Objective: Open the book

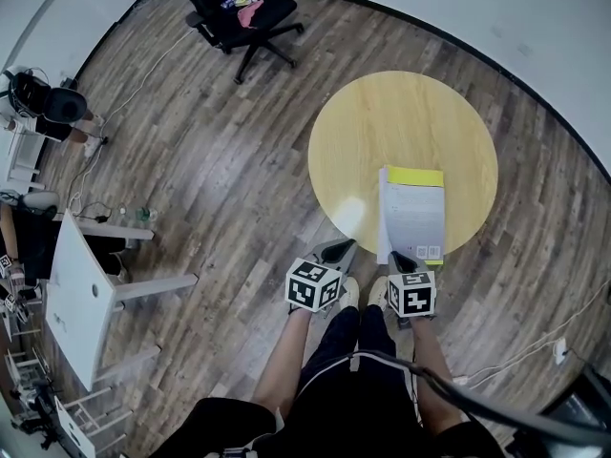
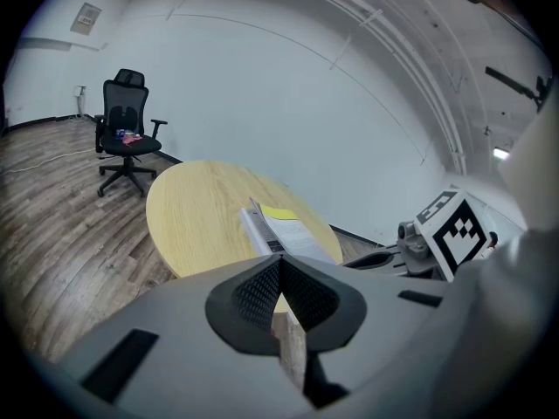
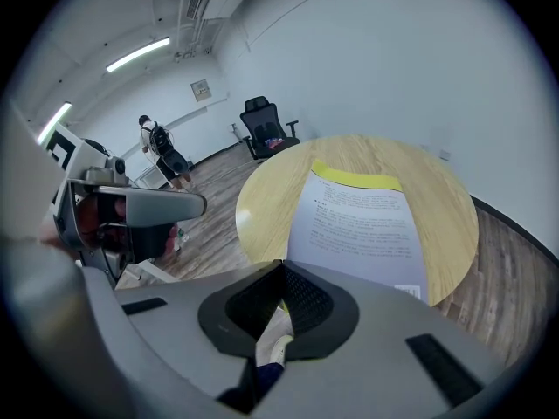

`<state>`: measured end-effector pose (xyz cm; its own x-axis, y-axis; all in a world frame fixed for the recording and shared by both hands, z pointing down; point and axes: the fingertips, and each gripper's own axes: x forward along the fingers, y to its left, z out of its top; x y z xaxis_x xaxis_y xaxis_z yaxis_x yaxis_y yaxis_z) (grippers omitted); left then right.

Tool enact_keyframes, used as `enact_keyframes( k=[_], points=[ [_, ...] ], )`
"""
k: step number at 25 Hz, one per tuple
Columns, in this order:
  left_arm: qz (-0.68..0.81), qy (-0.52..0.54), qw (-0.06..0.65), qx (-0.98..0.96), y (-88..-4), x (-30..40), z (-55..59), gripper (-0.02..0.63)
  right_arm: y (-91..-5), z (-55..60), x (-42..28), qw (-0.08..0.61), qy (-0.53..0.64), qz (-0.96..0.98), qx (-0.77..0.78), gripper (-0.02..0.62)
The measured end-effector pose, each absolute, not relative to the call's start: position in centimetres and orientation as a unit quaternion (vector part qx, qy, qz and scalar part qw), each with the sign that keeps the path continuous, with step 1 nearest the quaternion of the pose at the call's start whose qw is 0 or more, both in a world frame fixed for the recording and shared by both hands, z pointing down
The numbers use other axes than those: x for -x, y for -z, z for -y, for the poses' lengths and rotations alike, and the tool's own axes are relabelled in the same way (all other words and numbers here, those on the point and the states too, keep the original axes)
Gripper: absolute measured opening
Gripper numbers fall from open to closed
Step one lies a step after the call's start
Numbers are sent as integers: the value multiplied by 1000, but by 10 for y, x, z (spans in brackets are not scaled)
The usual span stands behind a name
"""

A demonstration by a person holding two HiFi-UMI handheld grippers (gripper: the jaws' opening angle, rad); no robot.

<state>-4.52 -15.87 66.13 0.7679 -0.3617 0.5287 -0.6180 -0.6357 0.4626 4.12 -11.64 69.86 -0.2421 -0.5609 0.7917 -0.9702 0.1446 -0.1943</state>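
A white paperback book with a yellow strip (image 1: 413, 213) lies on the near right part of the round light wooden table (image 1: 382, 122), its near end at the table's near rim. The right gripper (image 1: 399, 259) is at the book's near left corner. The left gripper (image 1: 339, 249) is just left of it, at the table's near rim. A black wheeled office chair (image 1: 243, 12) stands on the wood-plank floor (image 1: 210, 160), far left of the table. A white rectangular desk (image 1: 76, 289) stands well apart at the near left.
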Motion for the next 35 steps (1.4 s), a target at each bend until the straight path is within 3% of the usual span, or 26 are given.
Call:
enact_keyframes(
  k=[35],
  points=[
    [177, -213, 278, -920, -622, -66, 138, -2, -624, 93, -152, 209, -325, 648, -656, 9]
  ],
)
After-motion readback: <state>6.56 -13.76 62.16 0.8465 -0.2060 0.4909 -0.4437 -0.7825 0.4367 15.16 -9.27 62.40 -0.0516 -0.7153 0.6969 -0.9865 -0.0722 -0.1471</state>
